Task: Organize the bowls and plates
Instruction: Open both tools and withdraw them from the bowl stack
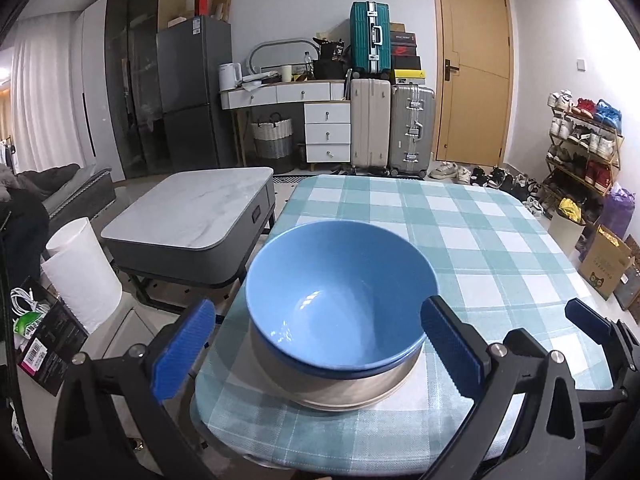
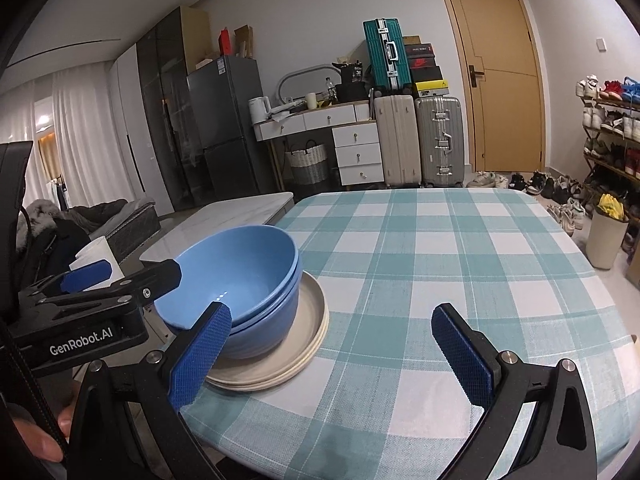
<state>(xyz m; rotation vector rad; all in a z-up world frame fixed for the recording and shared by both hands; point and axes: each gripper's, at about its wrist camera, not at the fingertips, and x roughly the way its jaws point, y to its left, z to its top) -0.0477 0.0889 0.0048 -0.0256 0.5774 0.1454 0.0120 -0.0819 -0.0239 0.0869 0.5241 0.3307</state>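
Looking along the left gripper (image 1: 316,350), its fingers stand wide apart on either side of the top blue bowl (image 1: 340,300), which sits nested in another bowl on the stacked plates (image 1: 360,394) near the corner of the checked table (image 1: 500,248); it seems released, so backing straight out without nudging the rim would be wise. From the right wrist view, the right gripper (image 2: 340,354) is also spread and empty over bare cloth, beside the bowls (image 2: 248,280) and beige plates (image 2: 296,344); keep it clear

glossy blue bowls (image 1: 340,300) on matt beige plates (image 2: 308,320); woven checked tablecloth (image 2: 440,260).
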